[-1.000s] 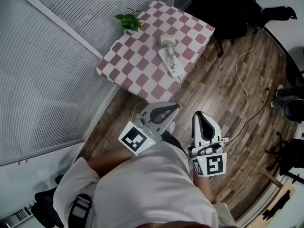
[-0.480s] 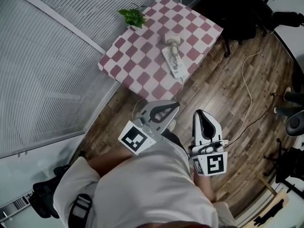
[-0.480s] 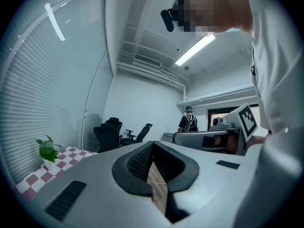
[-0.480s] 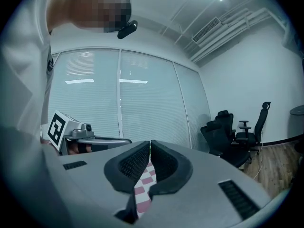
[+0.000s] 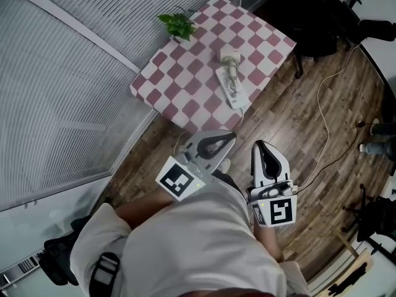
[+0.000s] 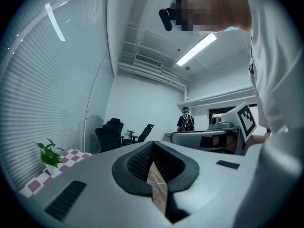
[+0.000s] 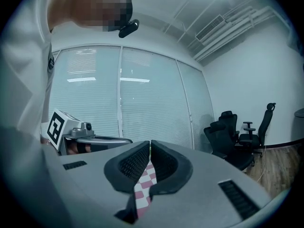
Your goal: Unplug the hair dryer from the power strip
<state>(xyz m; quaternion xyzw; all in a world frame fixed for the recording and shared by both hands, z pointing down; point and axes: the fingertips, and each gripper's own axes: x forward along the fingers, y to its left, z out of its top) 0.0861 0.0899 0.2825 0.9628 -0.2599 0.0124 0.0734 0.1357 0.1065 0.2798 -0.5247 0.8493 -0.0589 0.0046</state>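
Observation:
A cream hair dryer [image 5: 229, 60] lies on the red-and-white checkered table [image 5: 185, 85], its plug end toward a white power strip [image 5: 232, 87] beside it near the table's right edge. Both grippers are held close to the person's body, well short of the table and pointing level toward it. My left gripper [image 5: 230, 135] has its jaws together with nothing between them, as the left gripper view [image 6: 152, 144] shows. My right gripper [image 5: 259, 145] is likewise shut and empty [image 7: 150, 143]; a strip of the checkered cloth shows past its jaws.
A small green plant [image 5: 177, 23] stands at the table's far corner. Window blinds [image 5: 55, 98] run along the left. A white cable [image 5: 321, 98] trails over the wood floor on the right. Black office chairs [image 5: 322, 14] stand behind the table. A person [image 6: 185, 119] stands far off.
The table with the hair dryer and power strip has slid slightly right and nearer in the head view as the person moves toward it. Both grippers stay shut.

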